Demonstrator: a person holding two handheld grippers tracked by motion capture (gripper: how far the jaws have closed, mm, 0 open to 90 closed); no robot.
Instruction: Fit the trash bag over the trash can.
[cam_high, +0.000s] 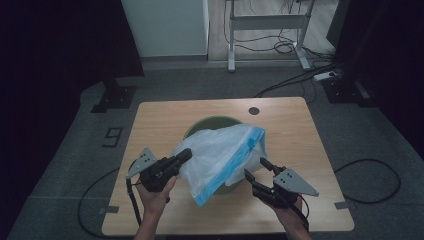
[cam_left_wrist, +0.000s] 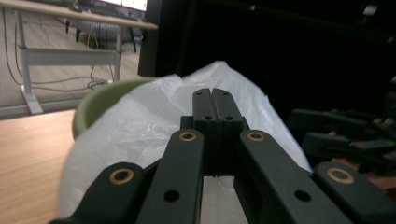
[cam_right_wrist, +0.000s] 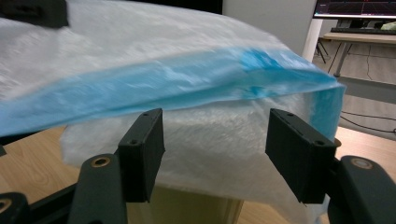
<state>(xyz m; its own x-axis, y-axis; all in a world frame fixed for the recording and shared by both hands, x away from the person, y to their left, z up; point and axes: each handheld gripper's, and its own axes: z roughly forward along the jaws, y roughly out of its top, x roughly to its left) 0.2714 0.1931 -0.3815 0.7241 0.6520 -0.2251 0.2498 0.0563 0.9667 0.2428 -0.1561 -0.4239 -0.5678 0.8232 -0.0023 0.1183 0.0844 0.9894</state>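
Over the wooden table (cam_high: 165, 120), a white plastic bag (cam_high: 215, 150) with a blue rim band (cam_high: 239, 159) is draped across the mouth of a green bin (cam_high: 212, 123), covering most of the opening and leaving the far arc of the bin's edge showing. The left gripper (cam_high: 184, 155) is in at the bag's left side, its jaws brought right together; in the left gripper view the two black pads meet flat against each other with the white film (cam_left_wrist: 140, 126) bunched up around and behind them, and whether a fold of plastic is pinched between them cannot be told from here. The bin's green wall (cam_left_wrist: 95, 105) curves up just to the left of the jaws in that view. On the other side, the right gripper (cam_high: 256, 170) sits just off the bag's blue-banded edge with its jaws standing apart, nothing pressed between them. The right gripper view looks along those spread jaws at the blue band (cam_right_wrist: 187, 81) stretched across just above them, with crinkled white plastic (cam_right_wrist: 215, 140) hanging behind and the bin's pale green side (cam_right_wrist: 196, 205) below. Both hands come in from the near edge of the table.
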